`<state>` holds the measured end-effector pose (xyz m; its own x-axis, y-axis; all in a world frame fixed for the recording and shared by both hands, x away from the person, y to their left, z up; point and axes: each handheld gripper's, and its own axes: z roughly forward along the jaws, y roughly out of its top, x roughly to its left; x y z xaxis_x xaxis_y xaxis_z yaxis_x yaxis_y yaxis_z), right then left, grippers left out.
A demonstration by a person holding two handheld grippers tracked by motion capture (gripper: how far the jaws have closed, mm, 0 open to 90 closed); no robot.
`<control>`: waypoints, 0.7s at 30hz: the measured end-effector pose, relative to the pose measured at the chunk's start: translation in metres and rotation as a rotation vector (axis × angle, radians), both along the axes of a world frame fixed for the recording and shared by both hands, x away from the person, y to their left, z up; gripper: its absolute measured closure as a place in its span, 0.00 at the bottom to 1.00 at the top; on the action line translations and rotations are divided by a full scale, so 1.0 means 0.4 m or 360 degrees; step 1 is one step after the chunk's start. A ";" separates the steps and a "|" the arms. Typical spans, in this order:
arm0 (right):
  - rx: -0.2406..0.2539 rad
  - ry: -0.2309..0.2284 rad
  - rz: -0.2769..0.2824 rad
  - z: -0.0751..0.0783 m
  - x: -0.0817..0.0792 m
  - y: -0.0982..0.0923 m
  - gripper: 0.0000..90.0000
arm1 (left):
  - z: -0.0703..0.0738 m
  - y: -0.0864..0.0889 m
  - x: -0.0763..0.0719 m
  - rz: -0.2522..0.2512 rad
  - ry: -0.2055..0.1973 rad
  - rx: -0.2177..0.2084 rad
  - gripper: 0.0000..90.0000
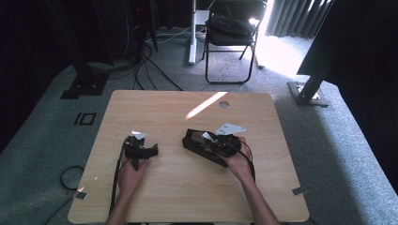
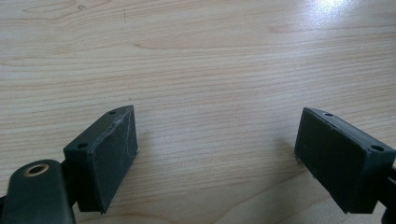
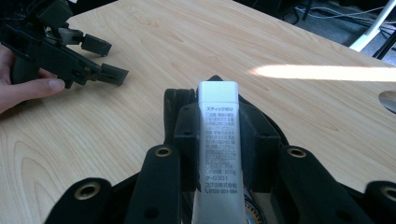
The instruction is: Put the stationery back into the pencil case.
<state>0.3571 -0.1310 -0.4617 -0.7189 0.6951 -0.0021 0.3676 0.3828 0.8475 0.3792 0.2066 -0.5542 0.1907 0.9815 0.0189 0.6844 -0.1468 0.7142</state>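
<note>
A white glue stick (image 3: 218, 140) with printed text stands upright between the two pads of my right gripper (image 3: 222, 135), which is shut on it. Its cap end (image 1: 207, 136) points away from the hand. Right under it lies a black case (image 3: 173, 100), which in the high view sits right of the table's middle (image 1: 195, 143), under my right gripper (image 1: 219, 142). My left gripper (image 2: 215, 149) is open, its pads wide apart over bare wood with nothing between them. It rests at the table's left (image 1: 151, 151), held by a hand, and its jaws (image 3: 105, 59) point toward the case.
The wooden table (image 1: 164, 112) has a round cable hole (image 1: 224, 104) near its far edge and a bright strip of sunlight (image 1: 205, 104). Behind the table stand a folding chair (image 1: 231, 33) and black frame posts (image 1: 312, 79). Cables (image 1: 141, 70) lie on the carpet.
</note>
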 end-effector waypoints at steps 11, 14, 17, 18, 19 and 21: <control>-0.0004 0.0015 -0.0025 -0.011 0.013 -0.010 0.79 | 0.000 0.000 0.000 -0.0001 0.0000 0.0001 0.15; -0.0005 0.0025 -0.0033 -0.018 0.020 -0.013 0.79 | 0.000 0.000 0.000 0.0000 0.0001 0.0000 0.15; -0.0003 0.0032 -0.0045 -0.021 0.025 -0.017 0.79 | 0.000 0.000 0.000 0.0000 0.0000 0.0000 0.15; -0.0004 0.0031 -0.0046 -0.021 0.026 -0.018 0.79 | 0.000 0.000 0.000 -0.0001 0.0000 0.0001 0.15; -0.0005 0.0028 -0.0045 -0.020 0.027 -0.019 0.79 | 0.000 0.000 0.000 0.0000 0.0000 0.0000 0.15; -0.0008 0.0025 -0.0045 -0.020 0.029 -0.021 0.79 | 0.000 0.000 0.000 0.0000 0.0000 0.0000 0.15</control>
<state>0.3685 -0.1394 -0.4697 -0.6990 0.7151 0.0054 0.3918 0.3766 0.8395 0.3792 0.2066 -0.5542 0.1909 0.9814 0.0191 0.6844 -0.1470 0.7142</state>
